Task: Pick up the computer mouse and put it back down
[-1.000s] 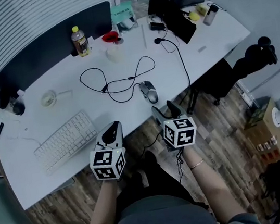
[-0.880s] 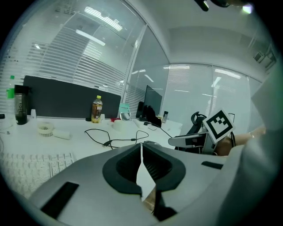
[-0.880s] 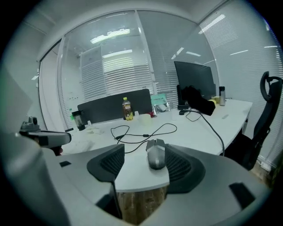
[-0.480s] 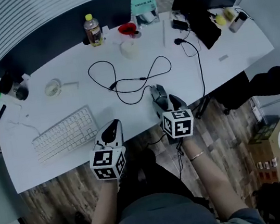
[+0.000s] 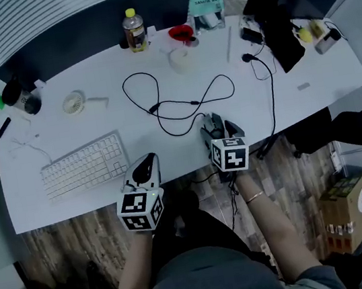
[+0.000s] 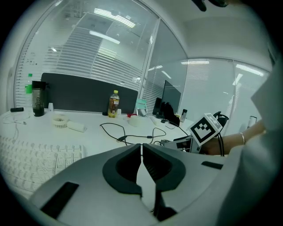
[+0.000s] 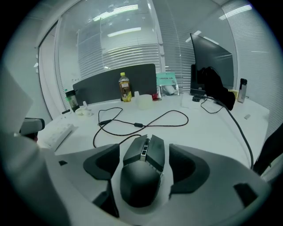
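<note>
In the head view the right hand-held gripper [image 5: 220, 132] covers most of the one computer mouse [image 7: 141, 176]; only its front end pokes out there. The mouse sits on the white tabletop [image 5: 65, 145] near the front edge, between that gripper's jaws. The jaws are opening, with a gap on each side, so the pads are not pressing on it. The mouse is dark, matte and rounded at the back, with angular split buttons.

The left hand-held gripper [image 6: 141, 148] is off the front edge, its jaws together with nothing between them.

One black cable [image 5: 181, 103] loops in thin curves; it probably runs to the mouse, but the join is hard to see. There is one white keyboard [image 5: 83, 166], one yellow-capped bottle [image 5: 135, 30] and one small round fan [image 5: 74, 102]. The tabletop's ends are cut off.
</note>
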Demonstrator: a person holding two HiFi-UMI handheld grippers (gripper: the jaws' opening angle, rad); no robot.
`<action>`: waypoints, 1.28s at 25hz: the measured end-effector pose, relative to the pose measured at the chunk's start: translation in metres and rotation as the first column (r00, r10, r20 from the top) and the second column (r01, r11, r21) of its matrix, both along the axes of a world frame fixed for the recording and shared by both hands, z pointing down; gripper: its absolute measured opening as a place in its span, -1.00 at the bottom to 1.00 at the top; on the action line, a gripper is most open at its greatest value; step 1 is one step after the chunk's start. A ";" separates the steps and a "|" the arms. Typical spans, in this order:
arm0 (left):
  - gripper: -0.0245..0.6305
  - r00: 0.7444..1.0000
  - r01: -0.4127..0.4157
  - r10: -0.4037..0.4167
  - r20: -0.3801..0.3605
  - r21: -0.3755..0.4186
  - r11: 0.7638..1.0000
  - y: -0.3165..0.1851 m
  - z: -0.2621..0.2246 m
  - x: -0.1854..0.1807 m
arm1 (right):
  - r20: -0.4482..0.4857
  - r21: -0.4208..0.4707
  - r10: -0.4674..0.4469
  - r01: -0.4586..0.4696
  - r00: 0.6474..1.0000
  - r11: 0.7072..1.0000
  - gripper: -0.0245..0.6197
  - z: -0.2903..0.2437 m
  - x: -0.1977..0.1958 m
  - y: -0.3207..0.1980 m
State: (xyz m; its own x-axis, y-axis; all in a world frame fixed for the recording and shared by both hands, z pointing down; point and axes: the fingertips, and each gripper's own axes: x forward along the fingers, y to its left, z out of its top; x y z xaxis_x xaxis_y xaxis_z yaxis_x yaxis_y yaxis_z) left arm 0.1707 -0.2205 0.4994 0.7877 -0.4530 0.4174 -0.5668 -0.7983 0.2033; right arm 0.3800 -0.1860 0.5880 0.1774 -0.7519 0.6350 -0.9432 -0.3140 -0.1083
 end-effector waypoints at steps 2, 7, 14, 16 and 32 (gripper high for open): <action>-0.83 1.000 0.014 -0.014 0.001 -0.007 1.000 -0.002 0.002 -0.001 | 0.006 -0.013 0.000 0.000 1.000 1.000 0.15 0.004 0.001 -0.001; -0.83 0.999 0.048 -0.048 0.003 -0.017 0.999 -0.005 0.006 -0.003 | 0.004 -0.042 -0.016 0.016 1.000 0.999 0.15 0.012 0.000 -0.006; -0.83 0.995 0.100 -0.100 0.010 -0.018 0.995 -0.009 0.008 -0.015 | -0.024 -0.074 -0.004 0.002 1.000 0.997 0.13 0.020 0.002 -0.009; -0.83 0.993 0.116 -0.116 0.013 -0.018 0.993 -0.010 0.008 -0.019 | -0.028 -0.083 -0.003 0.001 1.000 0.997 0.10 0.022 0.003 -0.009; -0.83 0.987 0.158 -0.158 0.003 -0.011 0.987 0.003 0.004 -0.042 | -0.067 -0.077 -0.051 0.045 0.996 0.996 0.05 0.020 -0.005 -0.007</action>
